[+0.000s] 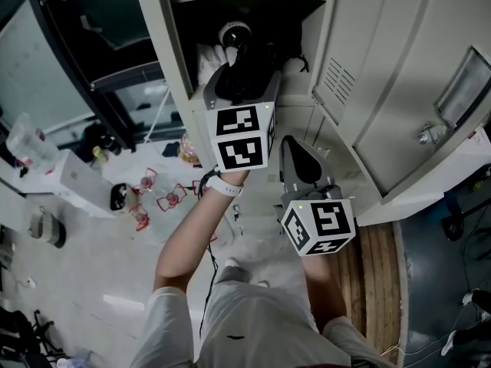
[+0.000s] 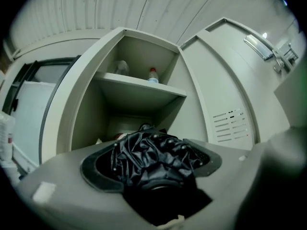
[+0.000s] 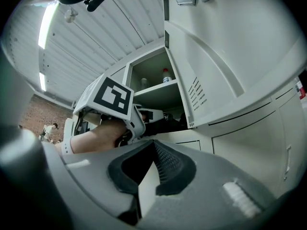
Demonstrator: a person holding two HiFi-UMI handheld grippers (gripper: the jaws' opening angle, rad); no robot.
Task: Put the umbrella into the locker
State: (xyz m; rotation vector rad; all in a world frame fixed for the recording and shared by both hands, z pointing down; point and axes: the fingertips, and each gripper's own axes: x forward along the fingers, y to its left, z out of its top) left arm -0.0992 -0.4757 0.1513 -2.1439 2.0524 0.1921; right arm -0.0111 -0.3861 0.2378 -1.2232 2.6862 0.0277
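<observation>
In the head view the left gripper (image 1: 241, 77) reaches toward twelve o'clock into the open locker (image 2: 81, 123), probably so that its load clears the sill. Its jaws stand wide with the folded black umbrella (image 2: 144, 150) lying between them, loosely by the look of it, inside the lower compartment. On the shelf (image 2: 139, 91) at twelve o'clock above the umbrella stand a clear bottle (image 2: 121, 67) and a red-capped bottle (image 2: 152, 75). At four o'clock of the left gripper, the right gripper (image 3: 153, 147) hangs outside with its tips together, empty, apparently standing clear of the locker door (image 1: 399, 90) at two o'clock.
</observation>
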